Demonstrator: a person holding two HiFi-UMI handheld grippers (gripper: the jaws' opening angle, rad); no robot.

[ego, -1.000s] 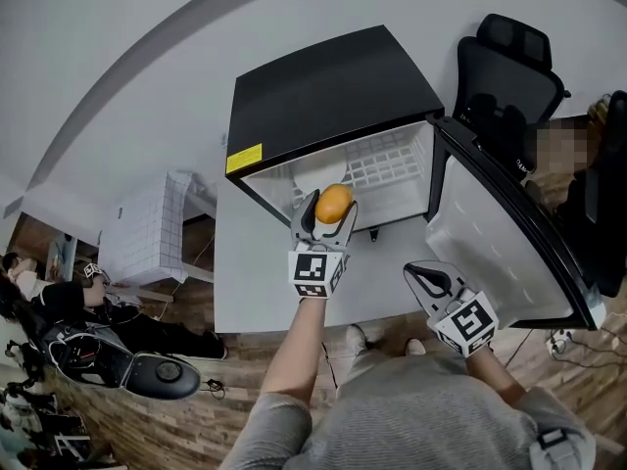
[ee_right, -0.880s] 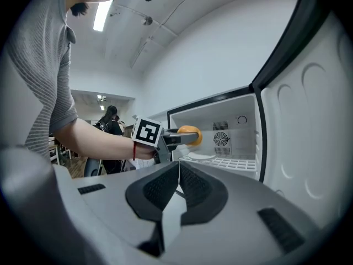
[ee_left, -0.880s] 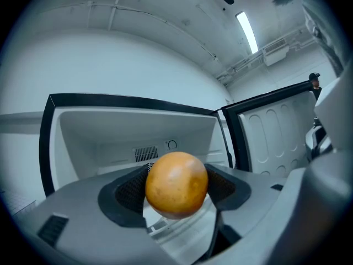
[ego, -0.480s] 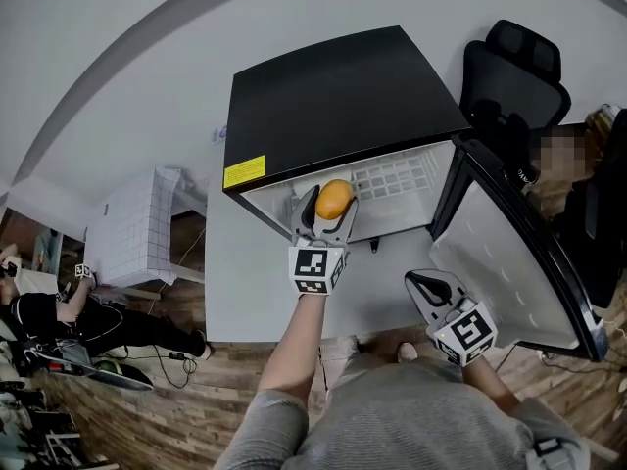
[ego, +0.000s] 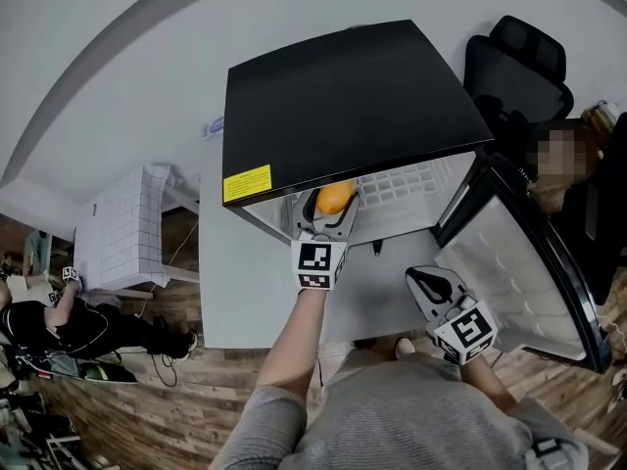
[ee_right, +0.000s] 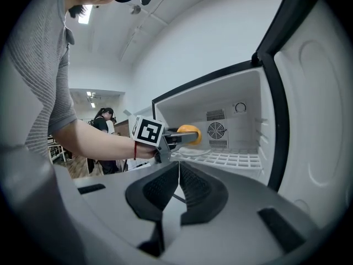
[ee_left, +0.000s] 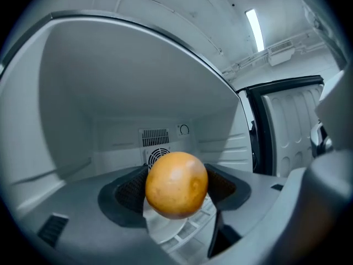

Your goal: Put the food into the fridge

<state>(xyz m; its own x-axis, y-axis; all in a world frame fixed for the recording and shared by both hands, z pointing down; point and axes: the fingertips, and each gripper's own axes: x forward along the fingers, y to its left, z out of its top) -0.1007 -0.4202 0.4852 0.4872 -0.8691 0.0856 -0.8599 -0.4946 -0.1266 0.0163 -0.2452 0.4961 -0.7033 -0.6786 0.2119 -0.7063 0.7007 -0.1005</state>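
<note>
An orange [ego: 335,197] [ee_left: 176,184] [ee_right: 189,131] sits between the jaws of my left gripper [ego: 332,207] [ee_left: 177,189], which is shut on it. The gripper reaches into the open black mini fridge [ego: 343,106], holding the orange just inside, above a white plate [ee_left: 176,228] on the white wire shelf [ego: 402,182] [ee_right: 226,159]. My right gripper [ego: 428,282] [ee_right: 177,189] hangs in front of the fridge, lower right, jaws shut with nothing between them. The fridge door [ego: 519,253] [ee_right: 314,120] stands open to the right.
A black office chair [ego: 514,67] stands behind the open door. A white tiled box [ego: 122,233] stands left of the fridge. A fan grille [ee_left: 157,154] is on the fridge's back wall. People [ee_right: 102,142] and gear are at the far left on the wood floor.
My left gripper has carried the orange forward, from in front of the opening to under the fridge's top edge. The right gripper has barely moved.
</note>
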